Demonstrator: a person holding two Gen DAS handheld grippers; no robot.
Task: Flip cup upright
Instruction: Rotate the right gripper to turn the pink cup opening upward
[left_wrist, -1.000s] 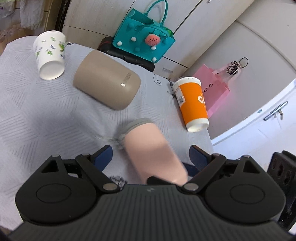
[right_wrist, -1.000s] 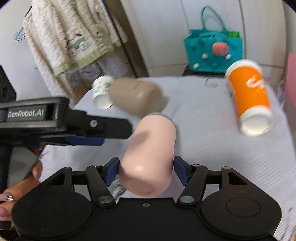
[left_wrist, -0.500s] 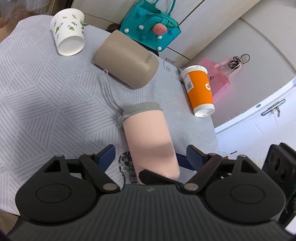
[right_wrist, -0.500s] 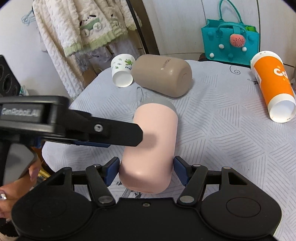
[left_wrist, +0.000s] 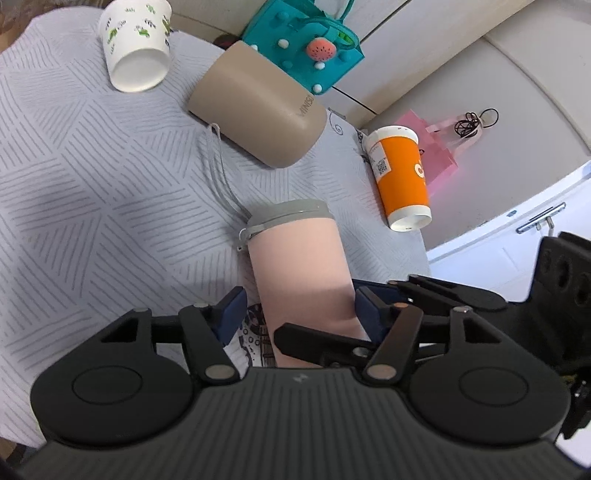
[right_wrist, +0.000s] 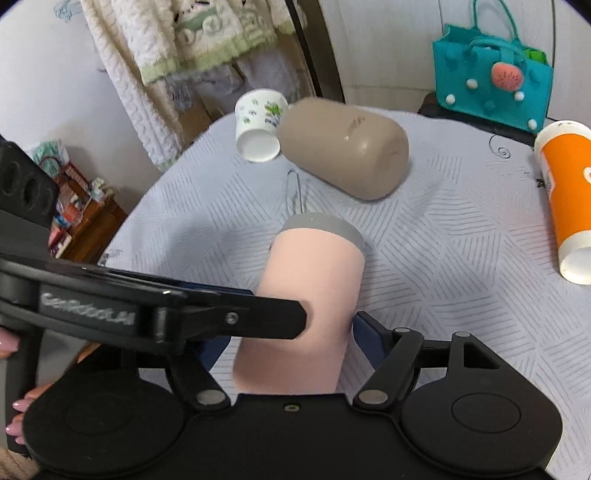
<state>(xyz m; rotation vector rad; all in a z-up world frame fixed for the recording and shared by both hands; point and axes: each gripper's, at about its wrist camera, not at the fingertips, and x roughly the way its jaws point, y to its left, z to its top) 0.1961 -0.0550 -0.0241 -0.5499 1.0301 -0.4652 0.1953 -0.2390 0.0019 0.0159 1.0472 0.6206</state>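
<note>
1. Pink and grey-lidded, the cup (right_wrist: 306, 295) is seen between the blue pads of the right gripper (right_wrist: 284, 343); the right pad is touching its side, while the left pad is hidden behind the other tool's black finger, so a full clamp cannot be confirmed.
2. Compared with half a second ago, the left gripper (left_wrist: 299, 310) is found closer about the cup (left_wrist: 299, 273): its jaws, then spread well clear, are now narrowed, with the right pad against the cup wall and a small gap kept at the left pad.
3. The cup is shown lying on its side on the grey patterned cloth (left_wrist: 92, 192), lid end pointing away from both tools, its grey cord (left_wrist: 221, 173) trailing towards the tan cup (left_wrist: 258, 107).
4. The cup's base is cut off by the gripper bodies in both views, and the lettering on the left tool is blurred in the right wrist view.
5. Further out, a leaf-printed paper cup (left_wrist: 135, 44), an orange cup (left_wrist: 400, 177) and the tan cup are seen lying on their sides, in the same places as before.
6. A teal bag (right_wrist: 491, 74) is seen beyond the table edge.
</note>
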